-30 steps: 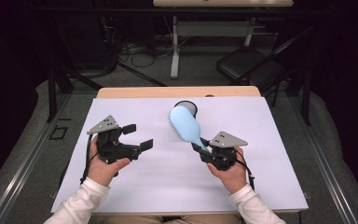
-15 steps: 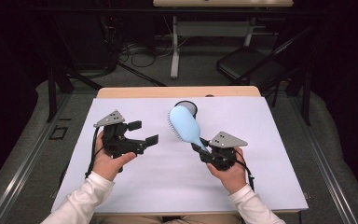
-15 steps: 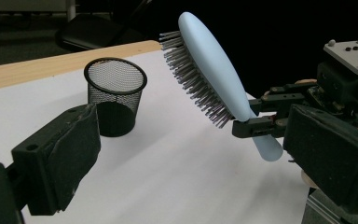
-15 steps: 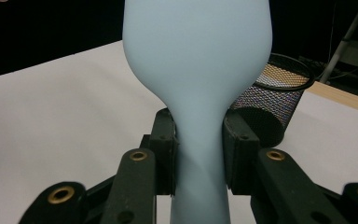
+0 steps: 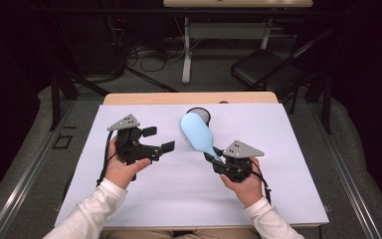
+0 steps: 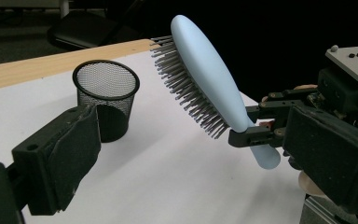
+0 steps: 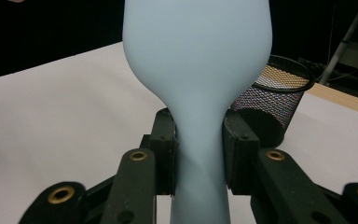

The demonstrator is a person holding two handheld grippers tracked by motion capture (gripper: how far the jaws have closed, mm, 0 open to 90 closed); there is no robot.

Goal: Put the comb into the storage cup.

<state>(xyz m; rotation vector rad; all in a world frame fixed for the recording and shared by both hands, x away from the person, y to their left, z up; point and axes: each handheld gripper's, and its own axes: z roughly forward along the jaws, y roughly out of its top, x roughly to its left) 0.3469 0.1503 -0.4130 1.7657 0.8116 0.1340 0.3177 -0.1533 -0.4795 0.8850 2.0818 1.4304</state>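
White paper (image 5: 179,199) covers the table; from above, the right gripper (image 5: 214,158) is kept clamped on the hairbrush (image 5: 197,132), while the left gripper (image 5: 158,139), jaws wide and empty, is shifted nearer. Beside the mesh cup (image 6: 105,98), the hairbrush (image 6: 200,77) is seen tilted, bristles down. Pads (image 7: 168,140) are pressed on its handle.

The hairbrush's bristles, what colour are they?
Grey, on a pale blue hairbrush; the left gripper view shows them best.
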